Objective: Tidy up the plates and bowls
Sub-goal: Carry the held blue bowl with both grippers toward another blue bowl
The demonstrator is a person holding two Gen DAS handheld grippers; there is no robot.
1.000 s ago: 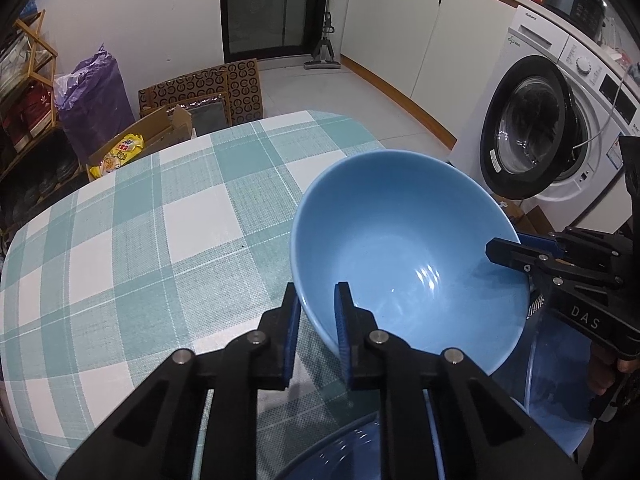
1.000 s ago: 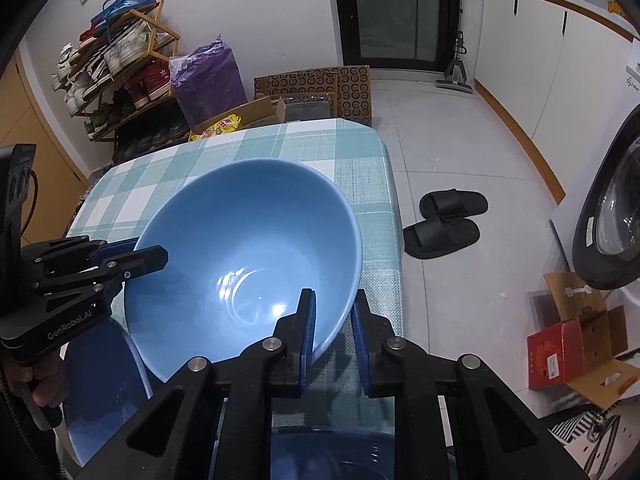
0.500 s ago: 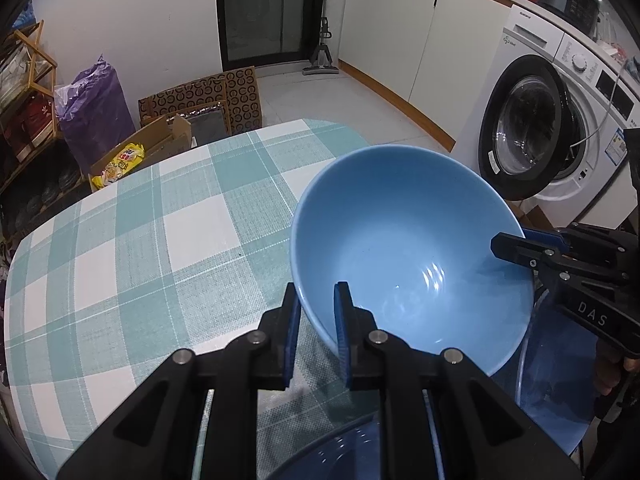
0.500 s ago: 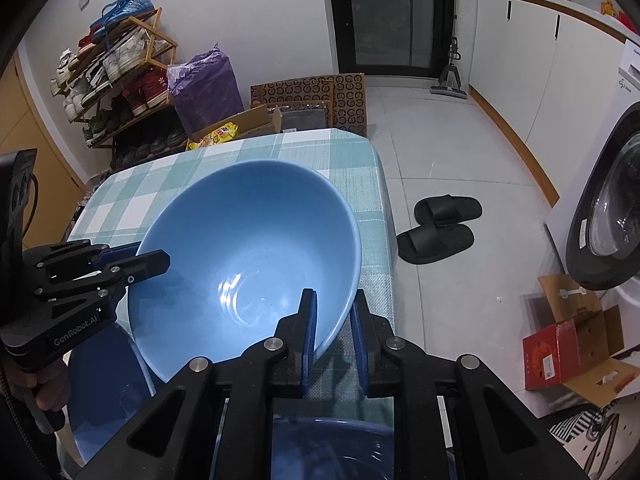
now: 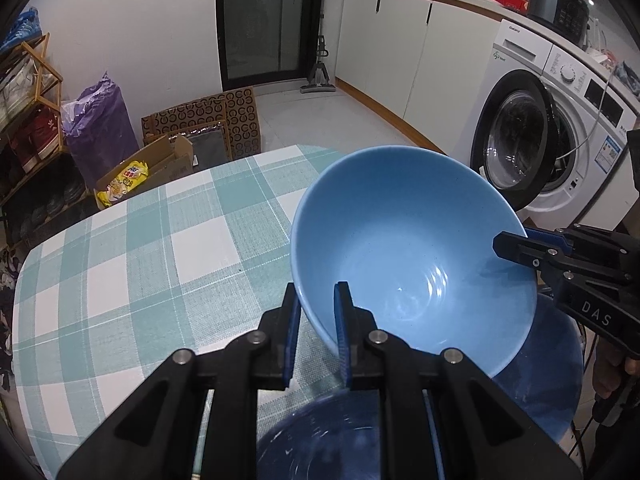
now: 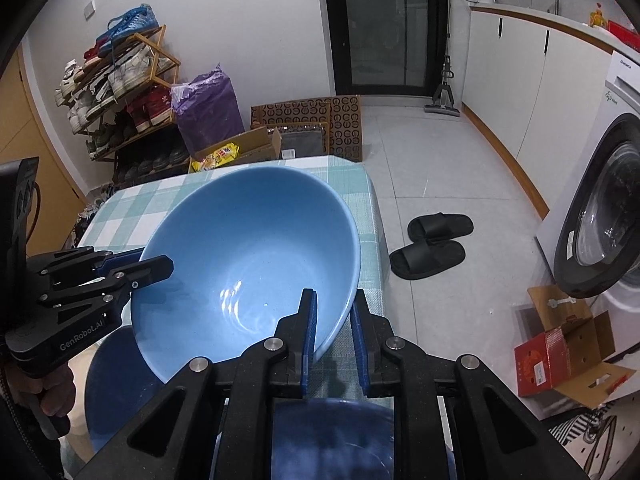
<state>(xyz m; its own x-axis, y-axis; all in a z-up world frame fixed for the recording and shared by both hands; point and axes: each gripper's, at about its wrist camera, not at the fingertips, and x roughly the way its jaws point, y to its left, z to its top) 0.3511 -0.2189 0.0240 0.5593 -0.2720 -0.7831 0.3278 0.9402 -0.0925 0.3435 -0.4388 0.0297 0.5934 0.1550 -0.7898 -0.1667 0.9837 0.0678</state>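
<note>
- The bowl (image 5: 412, 252) has come up over the last second: the table (image 5: 160, 260) now sits lower and further off beneath it, and more of the room shows above its far rim. It is plainly clear of the cloth.
- That reads to me as the lift of a carry. The bowl is on its way somewhere, not being set down yet.
- The left gripper (image 5: 316, 332) is clamped on the bowl's near rim, one blue pad inside the wall and one outside, with only the rim's thickness between them.
- The right gripper (image 6: 334, 336) pinches the opposite side of the rim in the same fashion, its fingers drawn nearly together on the wall.
- Both grips look unchanged from a second ago; the two have simply risen together, so the bowl stays roughly level, tipped a little towards each camera.
- Under the bowl, at the table's near edge, sit two darker blue dishes: a dark bowl (image 5: 328, 440) straight below the left gripper, and a plate (image 5: 540, 380) under the bowl's right side.
- My guess is the bowl is meant to nest into one of these, though which I cannot tell.
- Held only at two thin points of rim, it could swivel if either hand drifts.
</note>
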